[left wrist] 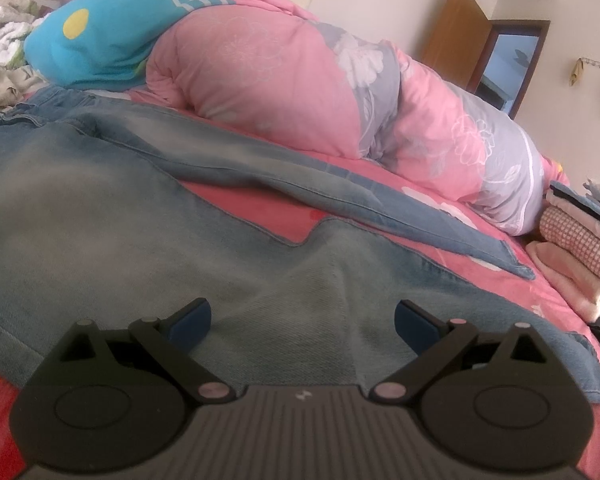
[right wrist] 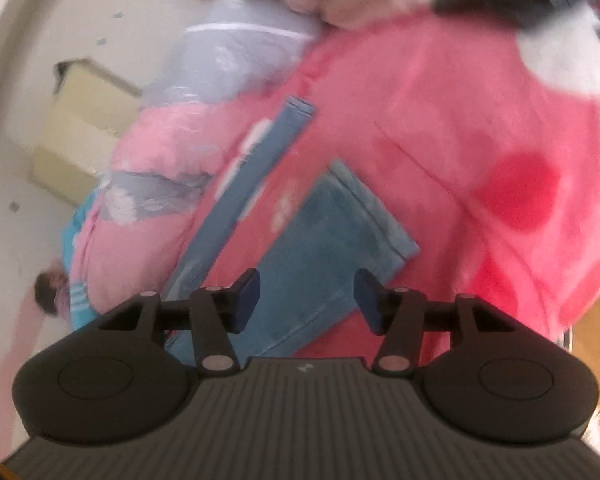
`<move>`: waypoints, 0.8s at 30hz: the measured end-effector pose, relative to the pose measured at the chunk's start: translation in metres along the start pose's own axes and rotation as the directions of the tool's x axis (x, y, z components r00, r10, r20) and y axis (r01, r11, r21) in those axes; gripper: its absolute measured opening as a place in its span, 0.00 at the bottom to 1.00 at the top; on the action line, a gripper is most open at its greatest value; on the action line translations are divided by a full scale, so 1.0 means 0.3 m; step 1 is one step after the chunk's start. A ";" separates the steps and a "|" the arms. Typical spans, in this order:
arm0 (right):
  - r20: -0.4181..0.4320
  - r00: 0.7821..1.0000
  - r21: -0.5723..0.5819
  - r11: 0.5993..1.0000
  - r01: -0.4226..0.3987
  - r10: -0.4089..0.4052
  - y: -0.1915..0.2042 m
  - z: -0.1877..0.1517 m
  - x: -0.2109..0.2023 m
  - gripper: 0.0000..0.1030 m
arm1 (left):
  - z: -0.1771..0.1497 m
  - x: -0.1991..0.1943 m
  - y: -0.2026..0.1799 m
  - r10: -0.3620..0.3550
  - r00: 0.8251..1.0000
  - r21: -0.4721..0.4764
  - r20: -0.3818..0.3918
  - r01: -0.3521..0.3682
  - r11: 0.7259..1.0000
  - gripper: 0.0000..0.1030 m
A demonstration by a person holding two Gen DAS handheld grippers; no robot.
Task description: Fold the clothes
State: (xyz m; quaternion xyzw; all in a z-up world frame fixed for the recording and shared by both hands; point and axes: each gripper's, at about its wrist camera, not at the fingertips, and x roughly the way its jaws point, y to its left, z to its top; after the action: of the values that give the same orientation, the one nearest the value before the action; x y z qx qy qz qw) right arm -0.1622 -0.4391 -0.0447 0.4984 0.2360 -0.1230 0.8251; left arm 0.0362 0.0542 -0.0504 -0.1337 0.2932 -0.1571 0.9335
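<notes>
**Jeans spread on the bed, both grippers empty**

My left gripper (left wrist: pixel 303 322) hangs low over the near leg of the jeans (left wrist: pixel 100 200), its jaws spread wide with nothing between them. My right gripper (right wrist: pixel 307 302) is released too, held higher above the leg ends; that view is blurred, so I cannot make out fine detail there. The jeans lie flat on the red bedsheet (left wrist: pixel 236 204), the two legs parted in a V with sheet showing between them. Just past them a rolled quilt (left wrist: pixel 280 76) runs along the bed, and off to the right sits a stack of folded clothes (left wrist: pixel 576 248). Judging by the spread legs, the lengthwise fold is the step in hand: I would need a pinch on one leg's hem and waist to lay it over the other, edges matched.
</notes>
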 end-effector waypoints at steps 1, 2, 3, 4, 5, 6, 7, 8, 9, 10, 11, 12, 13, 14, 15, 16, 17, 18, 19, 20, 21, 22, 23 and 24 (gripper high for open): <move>-0.002 0.999 0.024 0.999 0.033 -0.033 -0.011 0.001 0.016 0.50 | 0.000 0.000 0.001 -0.001 1.000 -0.001 0.000 0.001 1.000 0.96; -0.001 0.999 0.043 0.998 0.050 -0.050 -0.024 0.003 0.032 0.50 | 0.001 0.001 0.001 -0.002 1.000 -0.002 0.000 0.002 1.000 0.96; 0.001 0.999 0.058 0.997 0.045 -0.045 -0.034 0.006 0.046 0.50 | 0.001 0.002 0.001 -0.001 1.000 -0.002 0.000 0.001 1.000 0.96; 0.005 0.999 0.061 0.997 0.038 -0.038 -0.037 0.009 0.058 0.50 | 0.001 0.002 0.000 0.000 1.000 -0.001 0.000 0.000 1.000 0.96; 0.010 0.999 0.064 0.997 0.031 -0.031 -0.039 0.012 0.070 0.50 | 0.001 0.002 -0.001 0.000 1.000 -0.001 0.001 0.000 1.000 0.96; 0.015 1.000 0.059 0.998 0.026 -0.027 -0.038 0.015 0.081 0.50 | 0.001 0.002 -0.001 0.000 1.000 -0.001 0.001 0.000 1.000 0.96; 0.021 0.999 0.032 0.999 0.029 -0.030 -0.029 0.020 0.092 0.46 | 0.001 0.002 -0.002 0.000 1.000 -0.001 0.001 0.000 1.000 0.96; 0.027 0.999 0.004 0.999 0.035 -0.035 -0.019 0.026 0.103 0.36 | 0.002 0.002 -0.002 -0.001 1.000 0.000 0.002 0.001 1.000 0.96; 0.034 0.998 -0.032 0.998 0.050 -0.049 -0.005 0.034 0.114 0.28 | 0.002 0.002 -0.002 -0.001 1.000 -0.001 0.002 0.001 1.000 0.96; 0.048 0.997 -0.072 0.995 0.064 -0.060 0.012 0.049 0.125 0.10 | 0.003 0.002 0.001 -0.005 1.000 -0.003 0.003 0.005 1.000 0.96; 0.060 0.997 -0.113 0.992 0.061 -0.055 0.033 0.067 0.134 0.04 | 0.003 0.001 0.004 -0.008 1.000 -0.007 0.004 0.008 1.000 0.96; 0.072 0.996 -0.157 0.986 0.060 -0.049 0.057 0.086 0.142 0.03 | 0.005 0.000 0.008 -0.013 1.000 -0.011 0.005 0.013 1.000 0.96; 0.091 0.995 -0.201 0.978 0.062 -0.044 0.085 0.102 0.142 0.02 | 0.007 -0.001 0.013 -0.017 1.000 -0.019 0.007 0.017 1.000 0.96; 0.124 0.992 -0.234 0.970 0.064 -0.035 0.106 0.110 0.126 0.02 | 0.010 -0.001 0.018 -0.021 1.000 -0.026 0.009 0.022 0.999 0.96; 0.157 0.987 -0.265 0.962 0.066 -0.025 0.127 0.118 0.110 0.02 | 0.013 -0.002 0.023 -0.026 1.000 -0.033 0.010 0.026 0.999 0.96; 0.189 0.982 -0.297 0.952 0.070 -0.013 0.148 0.126 0.093 0.02 | 0.015 -0.002 0.028 -0.029 1.000 -0.041 0.011 0.029 0.999 0.96; 0.220 0.976 -0.327 0.942 0.075 -0.001 0.169 0.134 0.077 0.02 | 0.018 -0.002 0.031 -0.031 0.999 -0.047 0.011 0.032 0.998 0.96; 0.251 0.968 -0.358 0.930 0.080 0.013 0.190 0.142 0.061 0.02 | 0.020 -0.001 0.034 -0.032 0.999 -0.050 0.011 0.032 0.998 0.96; 0.280 0.959 -0.387 0.918 0.087 0.027 0.211 0.150 0.045 0.00 | 0.022 -0.001 0.036 -0.032 0.999 -0.052 0.011 0.033 0.998 0.96; 0.309 0.950 -0.416 0.904 0.095 0.043 0.232 0.159 0.029 0.00 | 0.023 0.000 0.037 -0.033 0.999 -0.052 0.010 0.033 0.998 0.96; 0.338 0.939 -0.445 0.890 0.104 0.059 0.252 0.167 0.013 0.00 | 0.024 0.001 0.038 -0.033 0.999 -0.051 0.009 0.034 0.998 0.96; 0.360 0.931 -0.457 0.882 0.116 0.064 0.258 0.174 0.001 0.00 | 0.024 0.000 0.037 -0.034 0.999 -0.050 0.008 0.034 0.998 0.96; 0.363 0.931 -0.422 0.896 0.137 0.028 0.213 0.181 0.004 0.00 | 0.024 0.000 0.037 -0.034 0.999 -0.049 0.008 0.035 0.998 0.96; 0.356 0.934 -0.371 0.916 0.155 -0.014 0.159 0.185 0.009 0.00 | 0.024 0.000 0.037 -0.034 0.999 -0.048 0.007 0.035 0.998 0.96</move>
State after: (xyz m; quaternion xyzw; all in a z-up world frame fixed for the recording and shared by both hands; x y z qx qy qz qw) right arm -0.1241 -0.4654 0.0120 0.2825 0.1287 -0.1948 0.9304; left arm 0.0429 0.0655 -0.0484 -0.1619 0.2915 -0.1656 0.9281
